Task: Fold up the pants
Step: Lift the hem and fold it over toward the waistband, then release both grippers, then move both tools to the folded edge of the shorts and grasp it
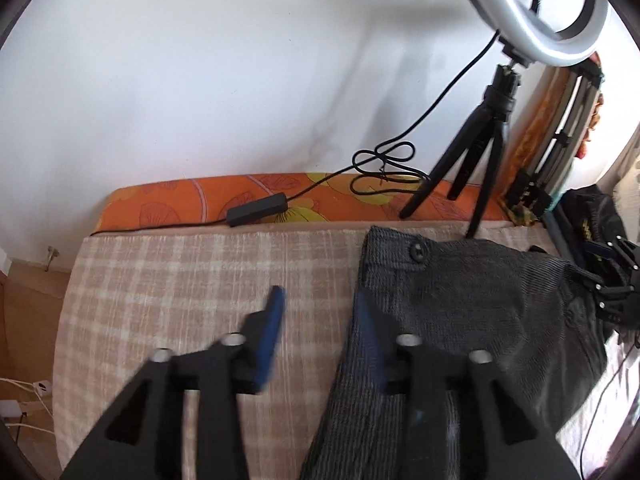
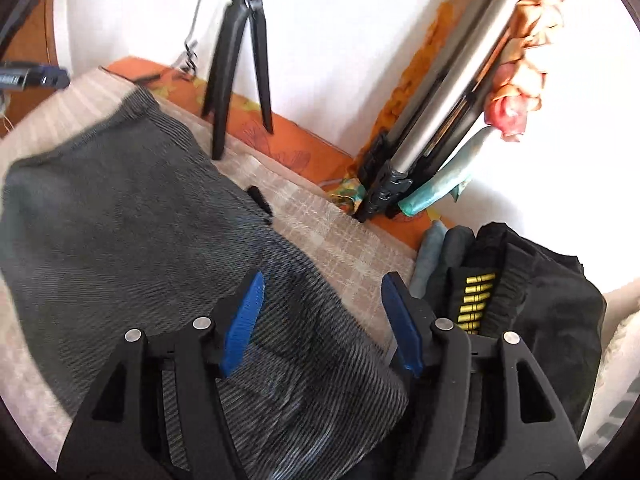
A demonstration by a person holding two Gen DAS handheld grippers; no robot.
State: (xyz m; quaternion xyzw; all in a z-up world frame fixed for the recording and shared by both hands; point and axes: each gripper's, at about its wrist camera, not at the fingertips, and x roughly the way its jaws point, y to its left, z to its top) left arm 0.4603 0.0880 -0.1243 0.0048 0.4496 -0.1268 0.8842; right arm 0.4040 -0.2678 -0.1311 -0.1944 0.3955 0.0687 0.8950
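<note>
Dark grey corduroy pants (image 1: 460, 320) lie flat on a checked beige cloth (image 1: 180, 280), waistband with a black button (image 1: 417, 251) toward the wall. My left gripper (image 1: 320, 300) is open and empty, above the pants' left edge; its right finger is over the fabric, its left finger over the cloth. In the right wrist view the pants (image 2: 140, 220) spread to the left. My right gripper (image 2: 322, 284) is open and empty above their right edge. The right gripper also shows in the left wrist view at the far right (image 1: 612, 280).
A ring light (image 1: 560, 12) on a black tripod (image 1: 472, 152) stands at the wall on an orange floral mattress (image 1: 240, 196), with a cable and control box (image 1: 258, 209). A folded silver tripod (image 2: 432, 120) leans in the corner. A stack of folded dark clothes (image 2: 500, 288) lies at the right.
</note>
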